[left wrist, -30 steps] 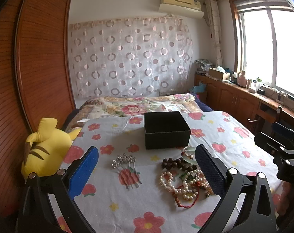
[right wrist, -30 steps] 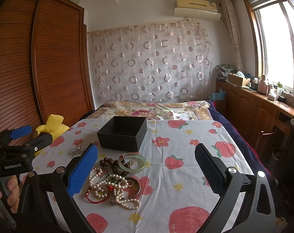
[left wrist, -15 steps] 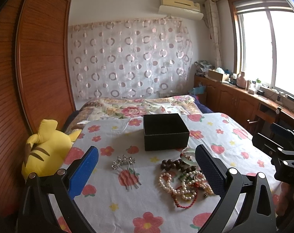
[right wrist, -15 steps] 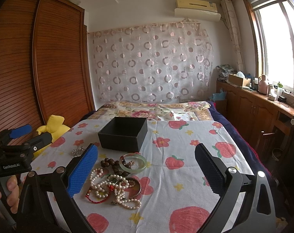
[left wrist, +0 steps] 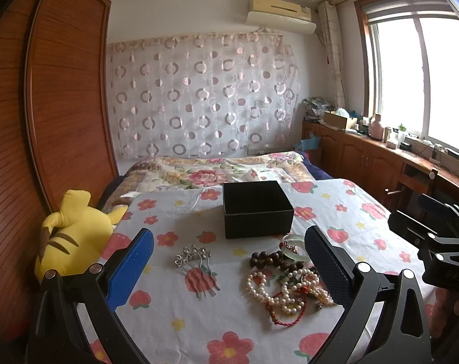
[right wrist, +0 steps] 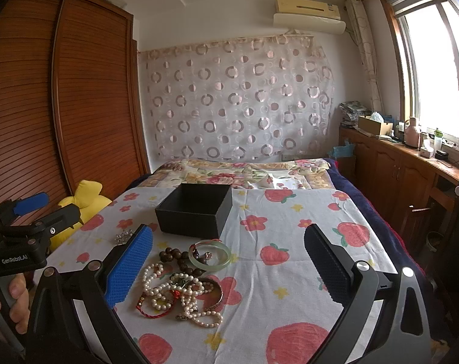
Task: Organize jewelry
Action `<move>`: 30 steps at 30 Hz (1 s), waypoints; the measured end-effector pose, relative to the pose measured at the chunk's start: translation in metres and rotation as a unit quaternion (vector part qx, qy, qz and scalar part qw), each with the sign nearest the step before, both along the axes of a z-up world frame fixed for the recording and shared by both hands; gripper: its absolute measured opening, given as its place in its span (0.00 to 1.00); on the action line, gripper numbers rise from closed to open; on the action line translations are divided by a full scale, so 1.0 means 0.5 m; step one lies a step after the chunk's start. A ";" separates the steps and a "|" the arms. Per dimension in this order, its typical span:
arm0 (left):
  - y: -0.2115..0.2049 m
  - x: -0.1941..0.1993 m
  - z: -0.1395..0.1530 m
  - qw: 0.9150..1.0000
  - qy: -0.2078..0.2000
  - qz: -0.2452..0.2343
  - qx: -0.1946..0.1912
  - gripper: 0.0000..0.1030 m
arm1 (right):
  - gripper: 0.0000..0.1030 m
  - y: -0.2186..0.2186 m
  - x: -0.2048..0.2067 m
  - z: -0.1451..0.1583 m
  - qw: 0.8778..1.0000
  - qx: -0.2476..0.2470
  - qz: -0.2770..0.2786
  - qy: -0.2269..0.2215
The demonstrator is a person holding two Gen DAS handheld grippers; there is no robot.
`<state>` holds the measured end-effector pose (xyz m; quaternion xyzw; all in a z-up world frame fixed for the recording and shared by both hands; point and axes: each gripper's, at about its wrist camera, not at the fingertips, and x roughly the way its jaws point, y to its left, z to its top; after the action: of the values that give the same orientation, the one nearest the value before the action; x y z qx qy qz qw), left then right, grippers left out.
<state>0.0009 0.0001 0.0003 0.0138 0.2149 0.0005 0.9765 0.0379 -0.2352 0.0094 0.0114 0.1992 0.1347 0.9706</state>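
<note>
Currently, the left gripper [left wrist: 229,276] and right gripper [right wrist: 228,268] both hover with jaws spread wide, holding nothing. The tangled pearl strands [right wrist: 181,294], wooden bead bracelet [right wrist: 176,257] and jade bangle [right wrist: 211,257] lie at 6 o'clock of the open black box [right wrist: 196,209]; the silver hair comb [left wrist: 194,257] lies apart at 8 o'clock. Take that loose comb first; lifting from the tangle probably drags neighbouring strands.

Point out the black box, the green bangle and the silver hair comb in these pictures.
black box [left wrist: 257,223]: left wrist view, on its front wall.
green bangle [right wrist: 227,256]: right wrist view, on its right rim.
silver hair comb [left wrist: 193,254]: left wrist view, on its ornamented top.
</note>
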 end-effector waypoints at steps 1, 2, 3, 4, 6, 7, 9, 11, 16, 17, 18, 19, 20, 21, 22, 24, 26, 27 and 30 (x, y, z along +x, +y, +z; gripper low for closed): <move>0.001 0.001 0.000 1.000 0.000 0.000 0.000 0.94 | 0.98 0.000 0.000 0.000 1.000 0.000 0.000 0.000; 0.001 0.001 0.000 1.000 0.000 0.000 -0.001 0.94 | 0.98 0.000 0.000 0.000 1.000 0.000 0.000 0.000; 0.001 0.002 0.000 1.000 -0.001 0.000 -0.001 0.94 | 0.98 0.000 0.000 0.000 1.000 0.000 0.000 0.000; 0.000 0.001 0.000 1.000 -0.001 0.000 0.000 0.94 | 0.98 0.000 0.000 0.000 1.000 0.000 0.000 0.000; 0.000 0.001 0.000 1.000 0.000 0.000 0.000 0.94 | 0.98 0.000 0.000 0.000 1.000 0.000 0.000 0.000; 0.000 -0.001 0.000 1.000 -0.001 0.000 0.000 0.94 | 0.98 0.000 0.000 0.000 1.000 0.000 0.000 0.000; 0.000 0.001 0.000 1.000 -0.001 0.000 0.001 0.94 | 0.98 0.000 0.000 0.000 1.000 0.000 0.000 0.000; 0.000 -0.002 0.000 1.000 -0.003 0.000 0.000 0.94 | 0.98 0.000 0.000 0.000 1.000 0.001 0.000 0.000; -0.001 -0.002 0.000 1.000 -0.003 0.000 0.000 0.94 | 0.98 0.000 0.000 0.000 1.000 0.001 0.000 -0.001; 0.000 -0.001 0.000 1.000 -0.003 0.000 0.001 0.94 | 0.98 0.000 0.000 0.000 1.000 0.001 0.000 -0.001; 0.000 -0.001 0.000 1.000 -0.003 0.001 0.001 0.94 | 0.98 0.000 0.000 0.000 1.000 0.001 0.001 -0.001; -0.001 -0.003 0.000 1.000 -0.004 0.000 0.001 0.94 | 0.98 0.000 0.000 0.000 1.000 0.001 0.001 -0.001; -0.001 -0.003 0.000 1.000 -0.004 0.000 0.001 0.94 | 0.98 0.000 0.000 0.000 1.000 0.001 0.000 -0.001; -0.001 -0.003 0.000 1.000 -0.004 0.000 0.001 0.94 | 0.98 0.000 0.000 0.000 1.000 0.002 0.000 -0.001; -0.001 -0.002 0.000 1.000 -0.004 0.000 0.001 0.94 | 0.98 0.000 0.000 0.000 1.000 0.001 0.001 0.000; -0.001 -0.002 0.001 1.000 -0.004 -0.001 0.001 0.94 | 0.98 0.000 -0.001 0.000 1.000 0.001 0.000 -0.001; 0.000 -0.002 0.000 1.000 -0.005 0.000 0.001 0.94 | 0.98 0.000 -0.001 0.000 1.000 0.001 0.001 -0.001; -0.001 -0.003 0.000 1.000 -0.005 0.000 0.001 0.94 | 0.98 0.000 -0.001 0.000 1.000 0.001 0.000 -0.001; 0.000 -0.002 0.000 1.000 -0.004 0.000 0.001 0.94 | 0.98 0.000 -0.001 0.000 1.000 0.001 0.000 -0.001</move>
<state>-0.0002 -0.0001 0.0003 0.0147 0.2110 0.0007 0.9774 0.0376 -0.2351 0.0094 0.0125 0.1984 0.1353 0.9707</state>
